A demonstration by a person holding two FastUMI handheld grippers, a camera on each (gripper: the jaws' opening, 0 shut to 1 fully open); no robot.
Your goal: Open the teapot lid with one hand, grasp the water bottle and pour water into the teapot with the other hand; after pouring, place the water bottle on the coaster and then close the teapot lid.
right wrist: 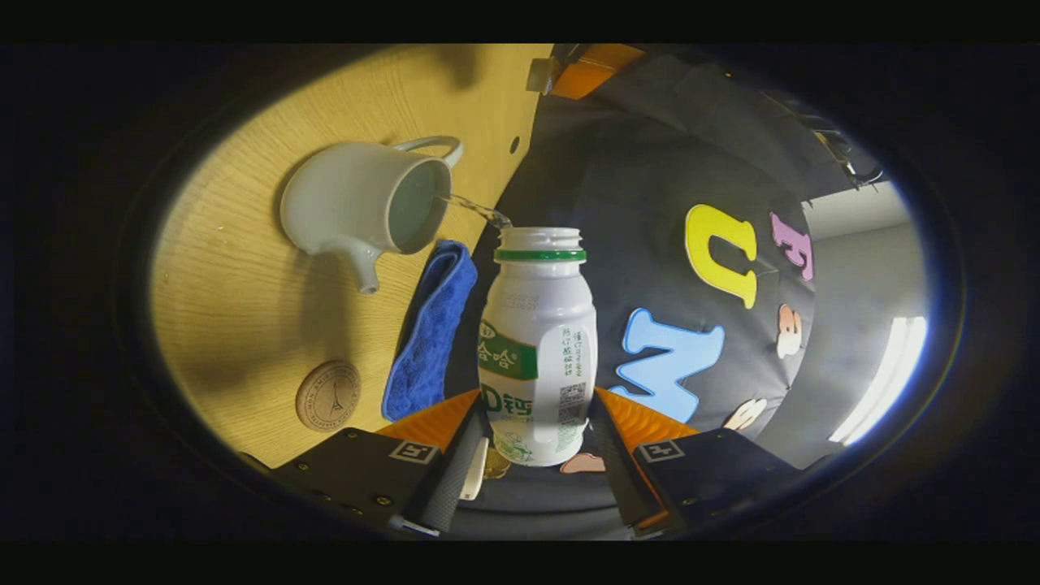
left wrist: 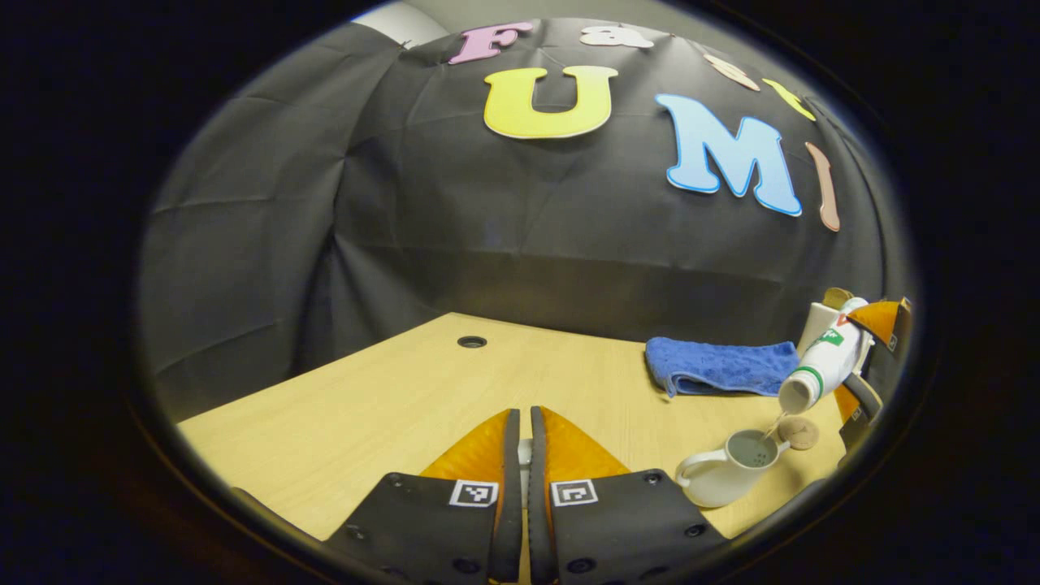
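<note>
My right gripper [right wrist: 536,398] is shut on the white water bottle [right wrist: 540,349], which has a green neck ring and no cap. The bottle is tipped over, and a thin stream of water [right wrist: 479,210] runs from its mouth into the open white teapot [right wrist: 349,203]. In the left gripper view the tilted bottle [left wrist: 825,366] hangs above the teapot [left wrist: 723,475] at the far right, held by the right gripper [left wrist: 873,349]. My left gripper [left wrist: 524,410] is shut, with a sliver of the white teapot lid [left wrist: 526,453] between its fingers. It hovers left of the teapot.
A round wooden coaster [right wrist: 328,396] lies on the light wooden table [right wrist: 244,309] beside the teapot, and shows again as the coaster [left wrist: 799,432]. A folded blue cloth [left wrist: 719,367] lies behind them near the wall. A cable hole [left wrist: 472,342] sits at the table's back.
</note>
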